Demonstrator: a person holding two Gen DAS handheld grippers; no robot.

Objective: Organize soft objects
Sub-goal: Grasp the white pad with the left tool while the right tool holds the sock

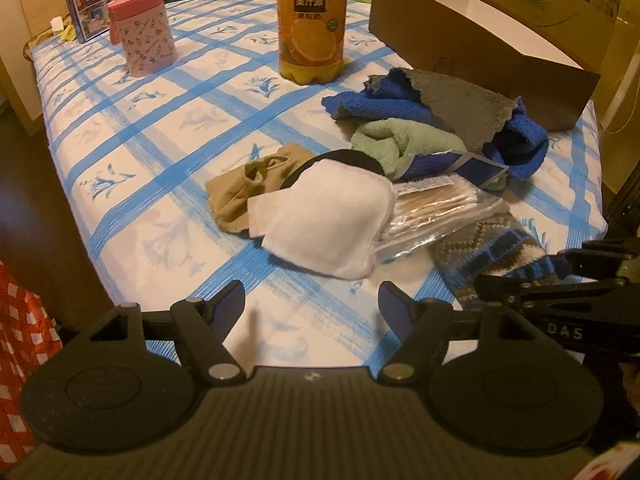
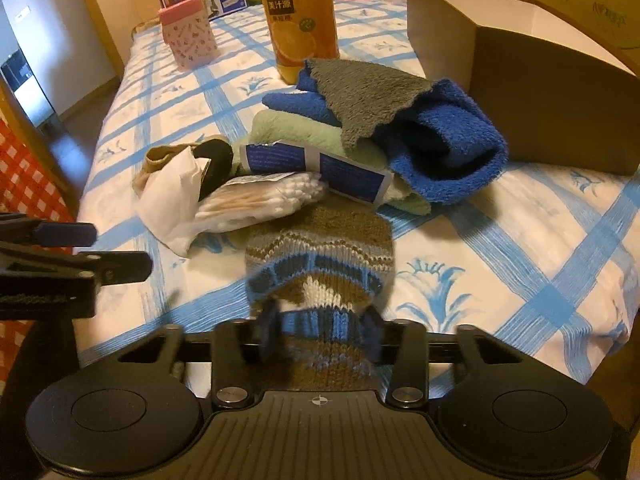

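A heap of soft things lies on the blue-checked tablecloth: a white cloth pad (image 1: 332, 220), a tan cloth (image 1: 240, 196), a green towel (image 1: 384, 140), a grey cloth (image 1: 456, 100) over a blue towel (image 1: 516, 140), and a patterned knit sock (image 1: 492, 252). My right gripper (image 2: 322, 330) is shut on the knit sock (image 2: 320, 248) at its near end; the sock stretches forward onto the table. My left gripper (image 1: 312, 304) is open and empty, just short of the white pad. The right gripper also shows in the left wrist view (image 1: 560, 280).
An open brown box (image 1: 480, 48) stands at the back right, beside the towels. An orange juice bottle (image 1: 312, 20) and a pink tin (image 1: 142, 32) stand behind the heap. A bag of cotton swabs (image 1: 436, 212) and a blue packet (image 1: 452, 164) lie in the heap.
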